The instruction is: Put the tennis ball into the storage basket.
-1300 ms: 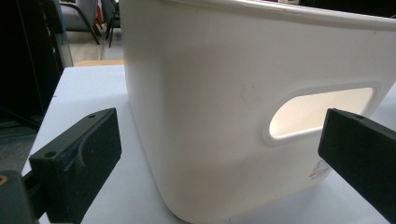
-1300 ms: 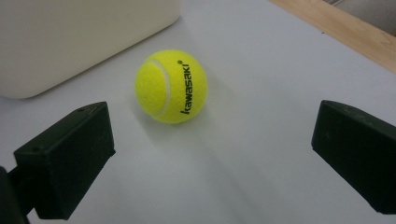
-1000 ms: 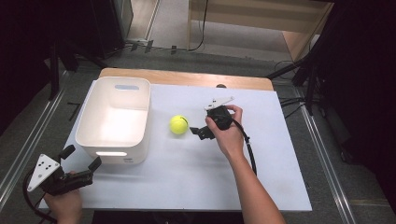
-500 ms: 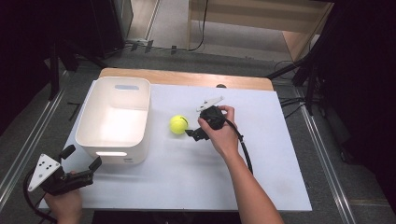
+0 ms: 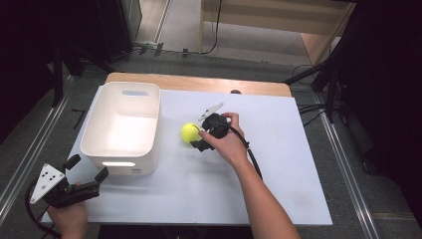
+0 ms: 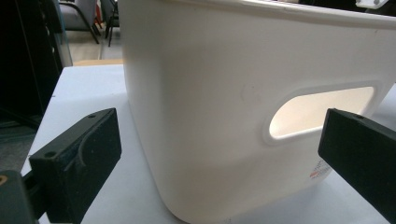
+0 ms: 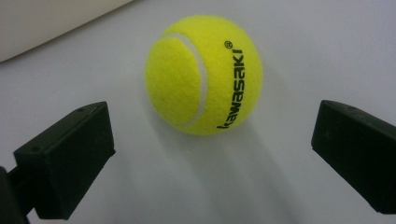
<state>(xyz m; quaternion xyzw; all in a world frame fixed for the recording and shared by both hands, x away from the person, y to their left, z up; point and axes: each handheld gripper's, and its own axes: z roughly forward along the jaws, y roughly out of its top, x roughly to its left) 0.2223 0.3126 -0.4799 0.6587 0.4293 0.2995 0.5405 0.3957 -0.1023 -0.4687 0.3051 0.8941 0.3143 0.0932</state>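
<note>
The work in hand looks like picking up the tennis ball (image 5: 189, 132) and, as a likely guess, dropping it into the white bin (image 5: 122, 128) just to its left; judged from how things lie, it is at its very start. The ball rests on the white worktop (image 5: 278, 189), a little apart from the bin's right wall, and nothing has lifted it. The right gripper (image 5: 198, 138) is at the ball's right side in the high view, and in the right gripper view its two black jaws stand wide apart, released, with the ball (image 7: 203, 74) ahead of them and roughly centred in the gap but not yet between the pads, so no contact is made. What is left, as I read it, is nearly everything: bring the jaws around the ball, clench, lift, carry it over the bin's rim and let go. The left gripper (image 5: 85, 175) sits at the near left corner of the worktop, also released, its jaws spread and empty; the left gripper view looks at the bin's near wall (image 6: 224, 93) and its handle slot (image 6: 322, 111) without touching either. The bin appears empty inside.
</note>
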